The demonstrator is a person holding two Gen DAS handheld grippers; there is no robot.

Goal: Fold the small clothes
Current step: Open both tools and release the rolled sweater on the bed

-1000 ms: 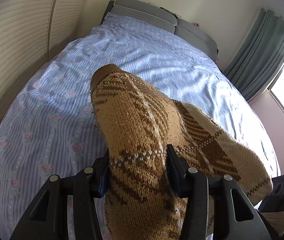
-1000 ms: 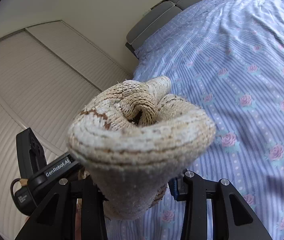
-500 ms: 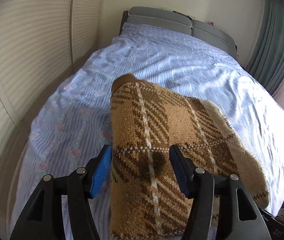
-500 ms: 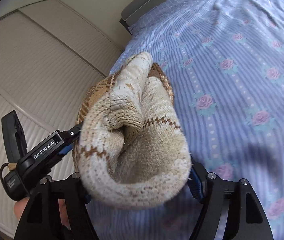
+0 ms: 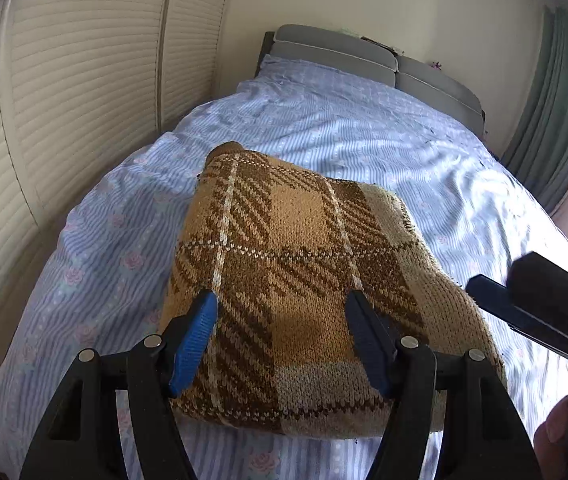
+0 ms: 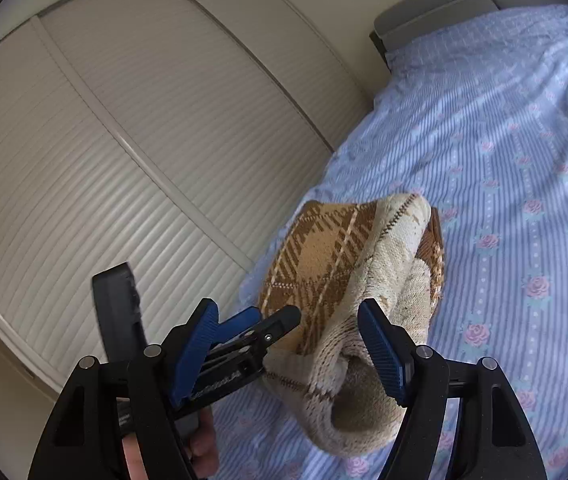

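A brown and tan plaid knit garment [image 5: 296, 280] lies folded on the blue striped bed sheet [image 5: 324, 128]. My left gripper [image 5: 284, 320] is open, its blue pads apart on either side of the near edge, not gripping it. In the right wrist view the garment [image 6: 348, 272] shows its cream inner side rolled at the near end. My right gripper [image 6: 288, 340] is open and empty just in front of it. The left gripper [image 6: 243, 332] shows there at the garment's left edge, and the right gripper [image 5: 532, 312] shows at the right of the left wrist view.
The bed has a grey headboard [image 5: 364, 56] at the far end. White slatted wardrobe doors [image 5: 63, 100] run along its left side. Green curtains [image 5: 556, 100] hang at the far right. Bare sheet [image 6: 524, 160] stretches beyond the garment.
Both grippers have opened and let go of the garment. It has dropped from held up to lying folded on the sheet, and both grippers have drawn back a little.
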